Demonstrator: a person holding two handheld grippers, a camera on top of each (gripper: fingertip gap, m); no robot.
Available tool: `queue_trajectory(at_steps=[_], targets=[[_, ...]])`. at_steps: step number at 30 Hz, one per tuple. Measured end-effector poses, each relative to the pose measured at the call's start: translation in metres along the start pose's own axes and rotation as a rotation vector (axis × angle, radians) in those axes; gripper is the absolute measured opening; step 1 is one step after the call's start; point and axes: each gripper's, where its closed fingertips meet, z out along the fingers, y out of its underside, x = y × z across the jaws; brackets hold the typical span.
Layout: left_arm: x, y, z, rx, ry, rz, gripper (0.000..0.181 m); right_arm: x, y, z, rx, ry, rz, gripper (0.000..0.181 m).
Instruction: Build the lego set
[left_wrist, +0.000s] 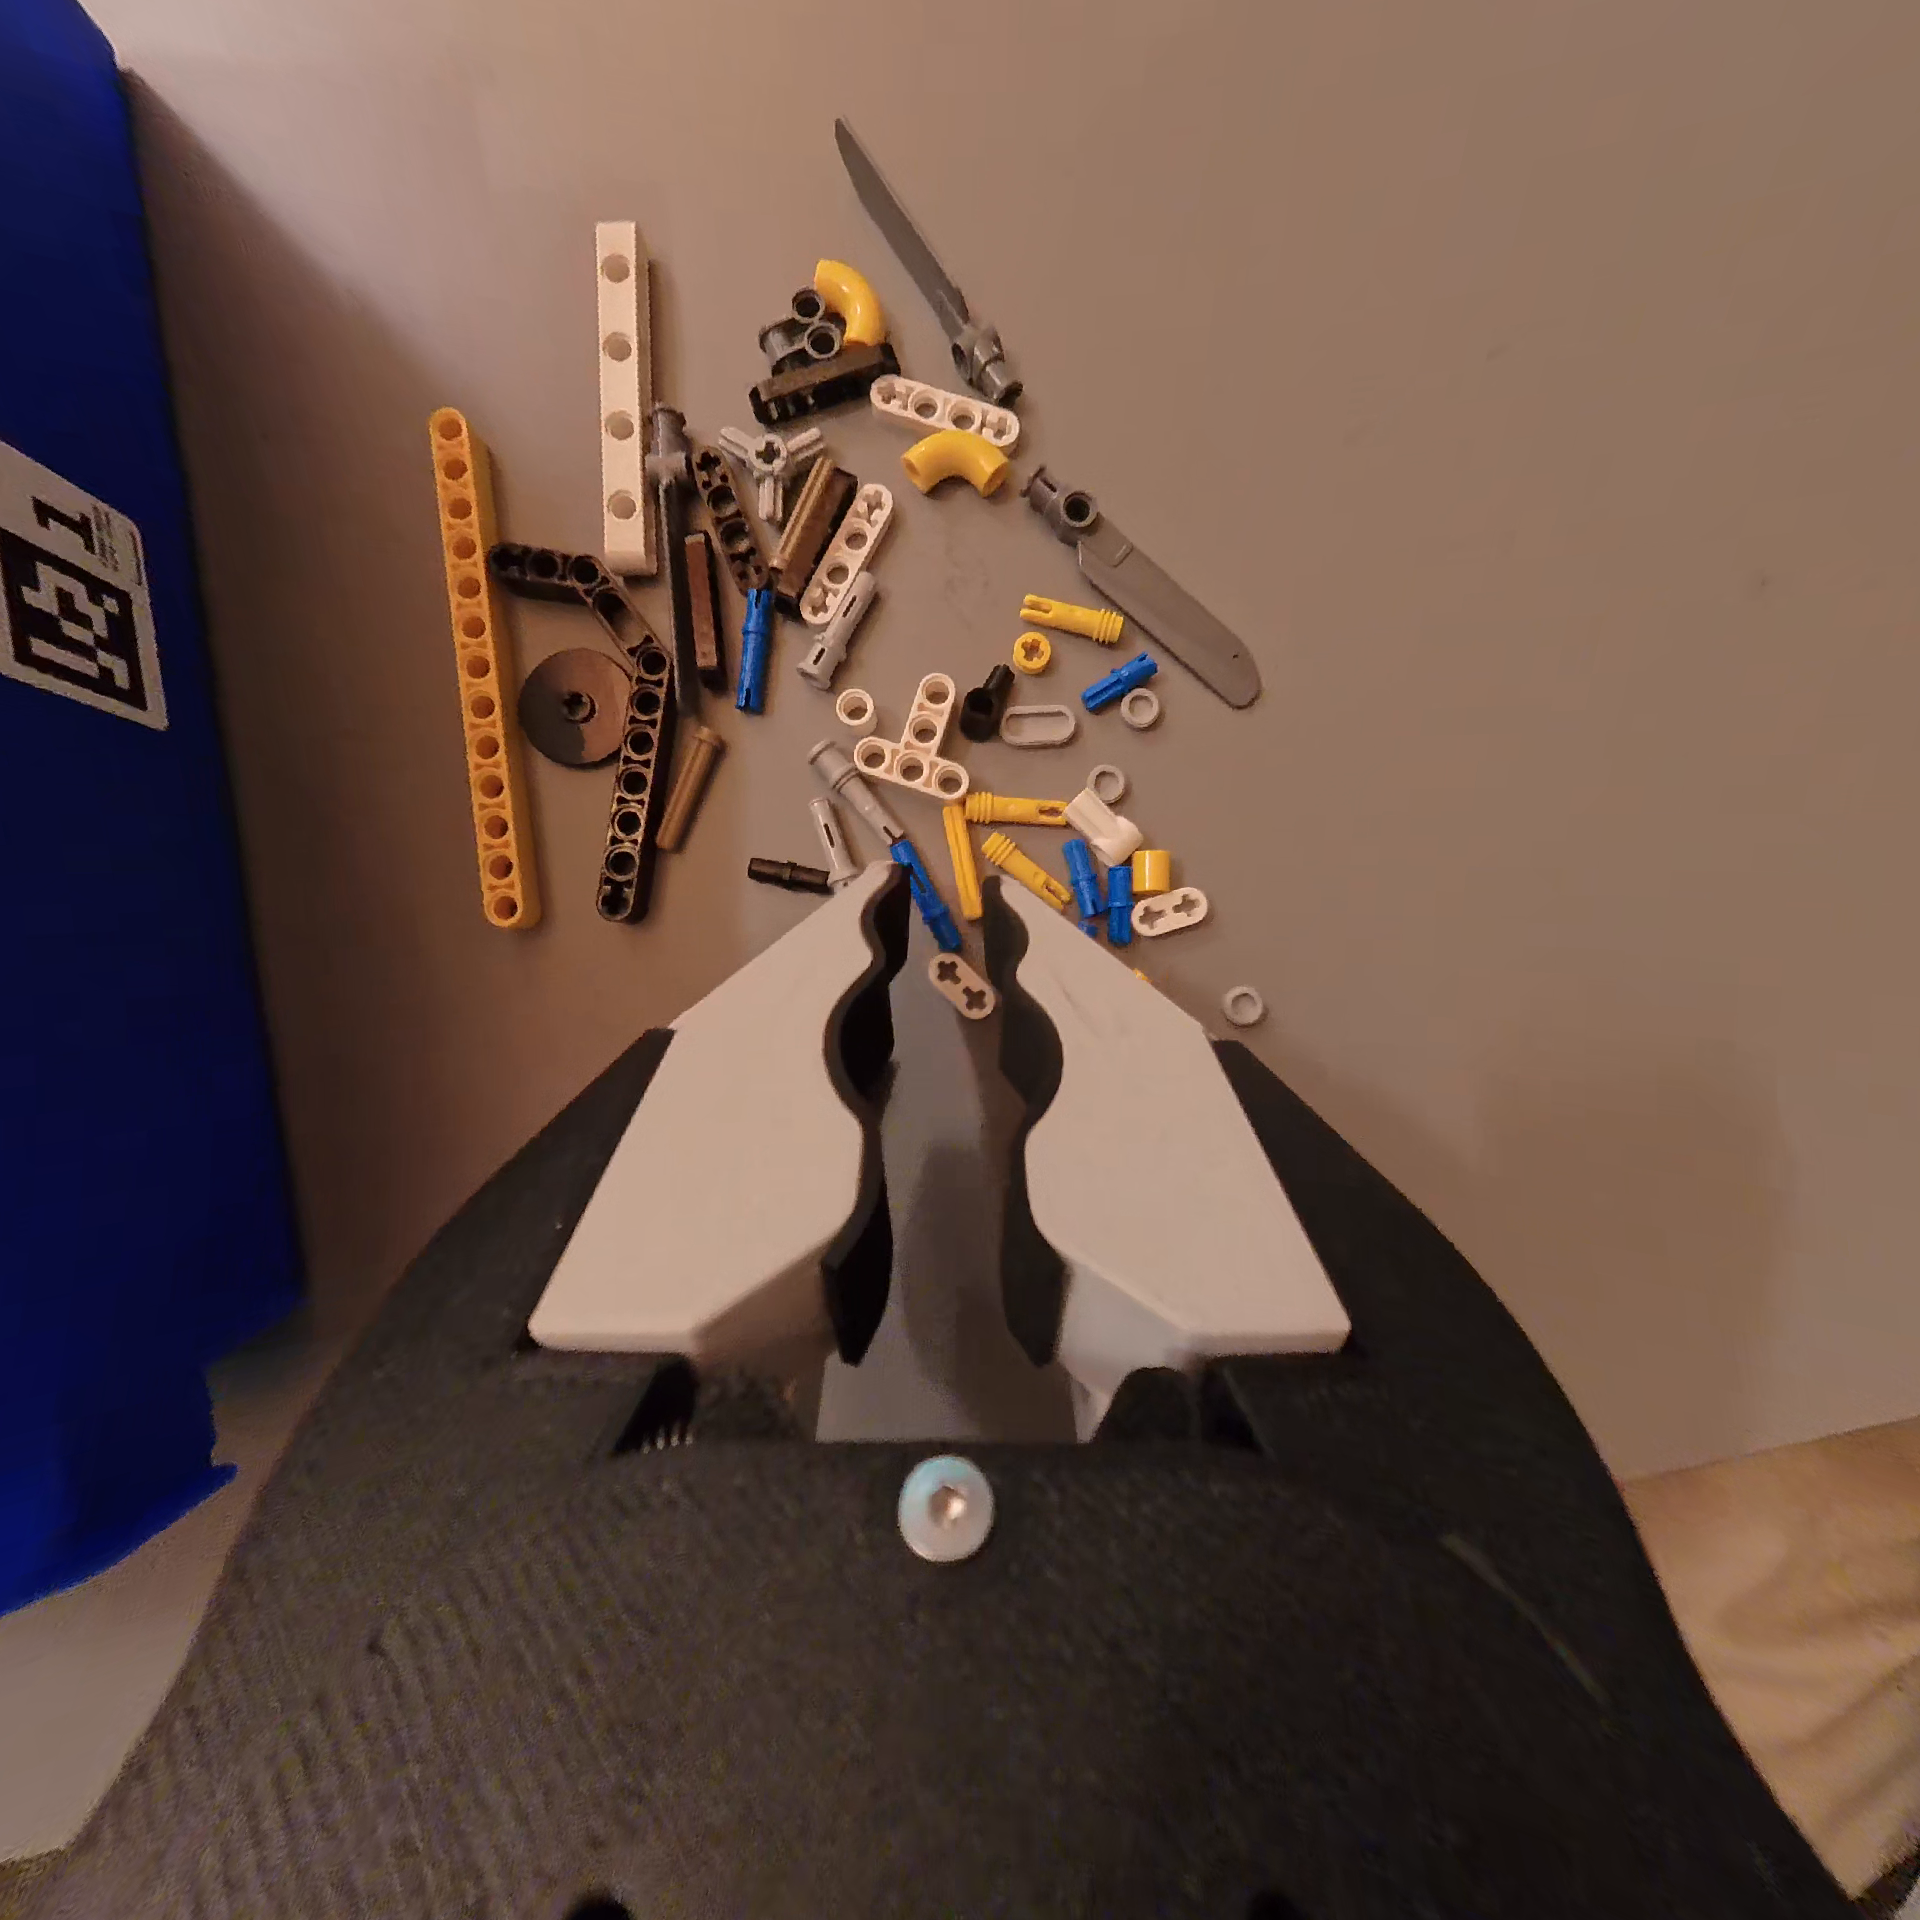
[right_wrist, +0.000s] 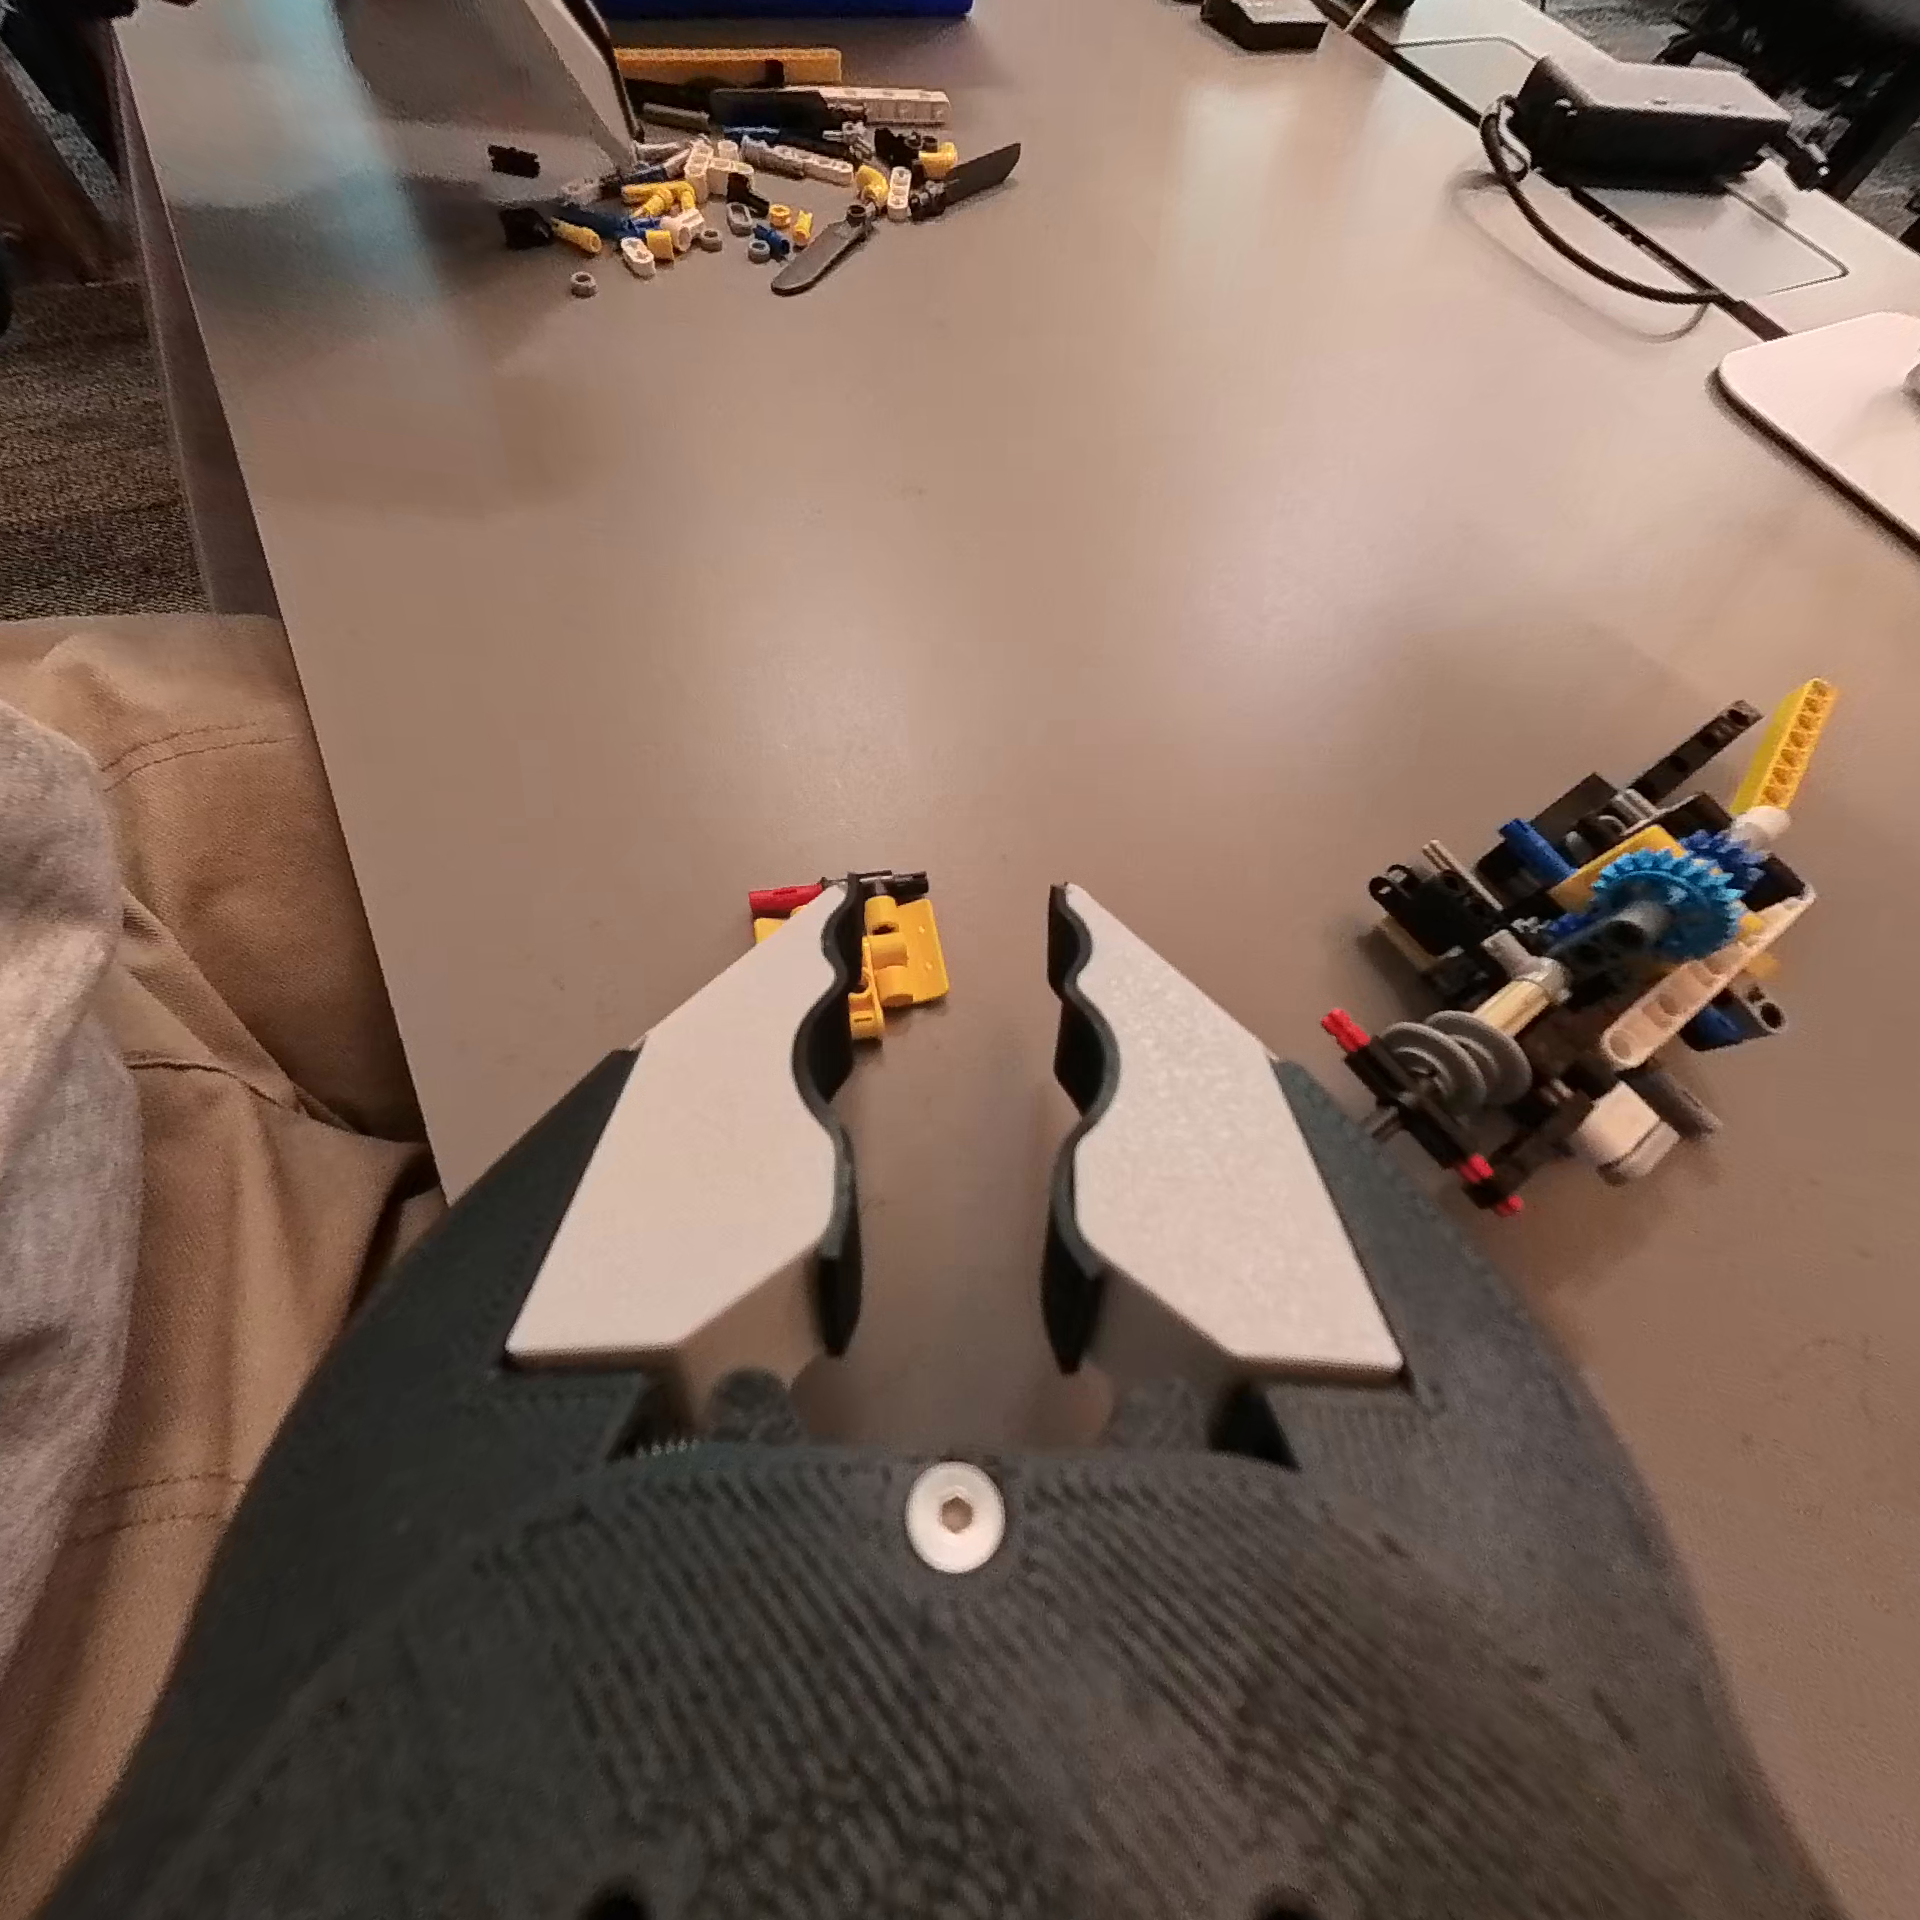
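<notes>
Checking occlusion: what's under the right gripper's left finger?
A small yellow hinged lego piece with red and black pins lies partly under the right gripper's left finger. Its covered left portion cannot be seen.

place: likely office | evidence: long grey desk (right_wrist: 1039, 520), cabled device (right_wrist: 1652, 114)

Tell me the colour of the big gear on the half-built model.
Blue gear, clearest in the right wrist view.

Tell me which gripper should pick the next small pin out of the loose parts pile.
Left. The left gripper hangs right over the loose parts pile, jaws slightly open around a blue pin. The right gripper is open far from it, near the small yellow piece and the half-built model.
</notes>
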Motion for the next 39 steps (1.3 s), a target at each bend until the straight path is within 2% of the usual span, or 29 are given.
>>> queue_trajectory(at_steps=[6,19,24,27,29,30,33,36,39], targets=[[0.001,-0.001,0.005,0.006,-0.046,0.080,0.009,0.000,0.000,0.000,-0.003,0.000,-0.002,0.035],[0.006,0.002,0.011,0.000,0.017,0.018,0.002,-0.001,0.001,0.001,-0.007,0.001,-0.006,0.035],[0.003,-0.010,0.000,0.062,0.013,0.000,0.001,0.001,-0.001,-0.001,0.006,0.006,-0.002,0.035],[0.010,-0.027,-0.014,0.159,0.048,-0.020,0.002,0.003,-0.004,-0.003,0.022,0.026,-0.010,0.034],[0.032,-0.046,-0.027,0.270,0.172,-0.062,0.001,0.007,-0.011,-0.008,0.053,0.056,-0.021,0.033],[0.052,-0.057,-0.036,0.337,0.282,-0.097,0.001,0.009,-0.016,-0.011,0.075,0.076,-0.025,0.034],[0.129,-0.084,-0.070,0.511,0.721,-0.232,0.001,0.011,-0.038,-0.025,0.155,0.140,-0.046,0.035],[0.197,-0.086,-0.092,0.537,1.046,-0.312,0.001,-0.001,-0.062,-0.035,0.246,0.173,-0.078,0.035],[0.242,-0.082,-0.105,0.505,1.229,-0.372,0.001,-0.023,-0.078,-0.041,0.322,0.168,-0.099,0.034]])
